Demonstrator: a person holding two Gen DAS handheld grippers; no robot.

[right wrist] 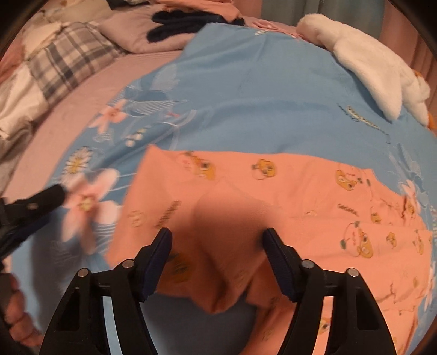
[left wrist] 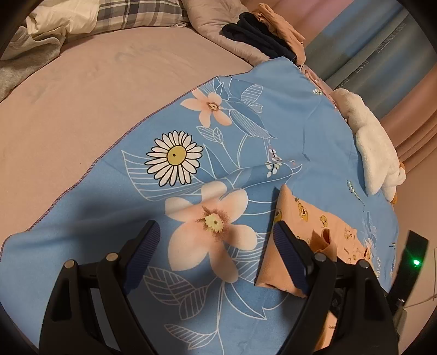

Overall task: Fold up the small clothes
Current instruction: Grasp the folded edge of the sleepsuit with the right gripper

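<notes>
The left tongs point(left wrist: 215, 245) hang spread and empty over the blue floral cloth point(left wrist: 245, 131) on the bed point(left wrist: 82, 90). Just to their right lies the orange printed garment point(right wrist: 273, 191), seemingly partly folded, one flap bunched. The right tongs point(right wrist: 217, 245) straddle that bunch, not visibly pinching it; more folding likely remains.

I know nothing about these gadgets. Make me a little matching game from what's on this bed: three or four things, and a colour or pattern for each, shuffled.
Things:
1. large spread cloth
2. small garment
3. pillow
4. plush toy

Descriptions:
A. white and fluffy
B. grey and white plaid
C. blue with big flowers
D. orange with little yellow cartoon figures

Pairs: 1-C, 2-D, 3-B, 4-A
</notes>
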